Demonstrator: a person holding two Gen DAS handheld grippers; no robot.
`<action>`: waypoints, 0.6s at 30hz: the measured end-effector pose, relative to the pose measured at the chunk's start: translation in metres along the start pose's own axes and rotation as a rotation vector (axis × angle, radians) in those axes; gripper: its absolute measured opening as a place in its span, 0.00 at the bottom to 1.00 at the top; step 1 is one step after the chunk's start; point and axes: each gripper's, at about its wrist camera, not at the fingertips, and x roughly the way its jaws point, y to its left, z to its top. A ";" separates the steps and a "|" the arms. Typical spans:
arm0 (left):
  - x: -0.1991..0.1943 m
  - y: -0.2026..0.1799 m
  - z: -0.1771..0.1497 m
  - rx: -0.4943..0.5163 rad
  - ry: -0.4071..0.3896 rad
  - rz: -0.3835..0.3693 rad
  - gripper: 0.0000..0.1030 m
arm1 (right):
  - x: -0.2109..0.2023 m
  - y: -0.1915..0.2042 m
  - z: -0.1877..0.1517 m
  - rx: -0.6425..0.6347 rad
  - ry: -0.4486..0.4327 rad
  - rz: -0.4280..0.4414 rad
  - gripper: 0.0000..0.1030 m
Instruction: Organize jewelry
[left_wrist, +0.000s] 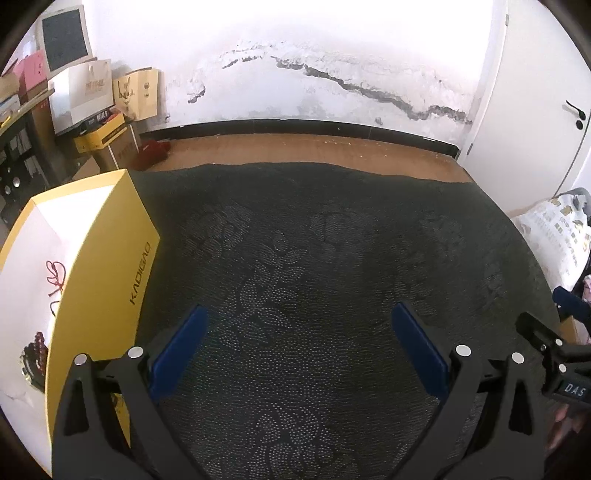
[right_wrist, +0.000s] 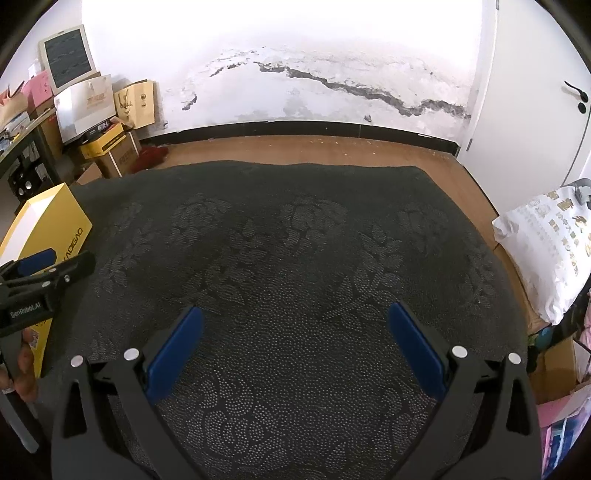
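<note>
Jewelry sits inside my yellow box (left_wrist: 107, 258) at the left edge of the tabletop (left_wrist: 314, 258): a red cord piece (left_wrist: 55, 277) lies on the white lining, and nearer me a dark red beaded piece (left_wrist: 35, 354) rests against the box wall. My left hand-held gripper (left_wrist: 299, 350) hangs spread wide over the dark floral cloth, just beside the box, with nothing between its blue pads (left_wrist: 181, 350). My right hand-held gripper (right_wrist: 295, 350) is likewise spread wide and empty over the middle of the cloth. A white printed bag (right_wrist: 546, 251) lies off the right edge
</note>
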 end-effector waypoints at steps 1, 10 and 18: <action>0.000 0.000 0.000 0.002 -0.001 0.003 0.95 | 0.000 0.000 0.000 0.000 0.001 0.001 0.94; 0.001 0.005 -0.001 0.002 0.005 0.006 0.95 | 0.002 0.003 0.002 -0.001 0.001 -0.002 0.94; 0.002 0.003 -0.002 0.021 0.006 0.009 0.95 | 0.003 0.004 0.003 -0.005 0.001 -0.002 0.94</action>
